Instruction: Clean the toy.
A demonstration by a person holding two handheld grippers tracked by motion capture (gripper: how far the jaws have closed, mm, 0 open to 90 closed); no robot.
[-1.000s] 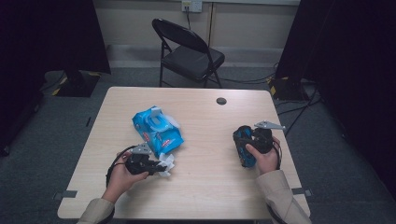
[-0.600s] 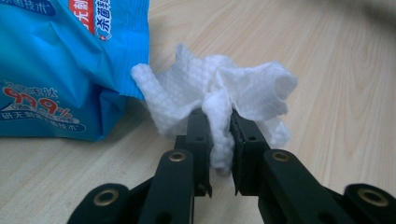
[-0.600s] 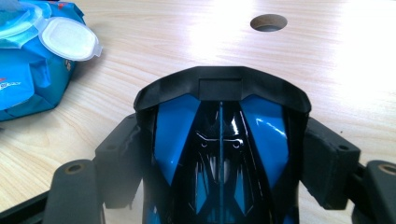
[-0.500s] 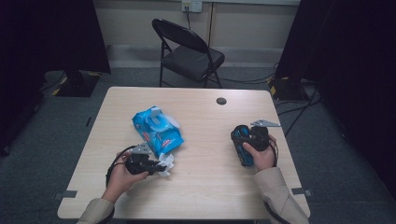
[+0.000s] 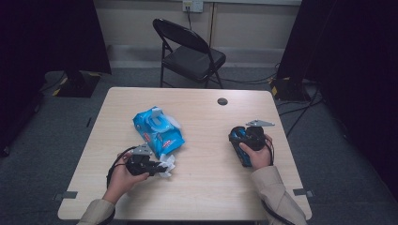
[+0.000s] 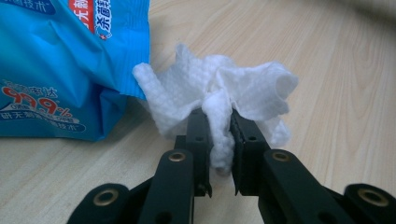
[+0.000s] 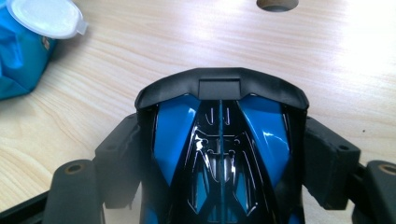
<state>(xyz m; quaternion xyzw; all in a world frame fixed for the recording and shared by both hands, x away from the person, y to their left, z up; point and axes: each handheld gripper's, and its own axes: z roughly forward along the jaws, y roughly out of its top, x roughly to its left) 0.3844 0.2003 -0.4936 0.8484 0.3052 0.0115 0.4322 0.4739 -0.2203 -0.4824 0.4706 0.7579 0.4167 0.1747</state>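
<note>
L jaws pinch white wipe (image 6: 219,100) betw. them – R jaws clamp blue toy car (image 7: 219,149) sides.

A light wooden table (image 5: 202,192) carries the things. 1 blue pack of wipes (image 5: 158,131) lies on it, left of the middle (its white lid (image 7: 44,17) is flipped open). A crumpled white wipe (image 6: 219,100) rests on the wood just beside the pack. A small round hole (image 5: 222,101) sits near the far edge.
</note>
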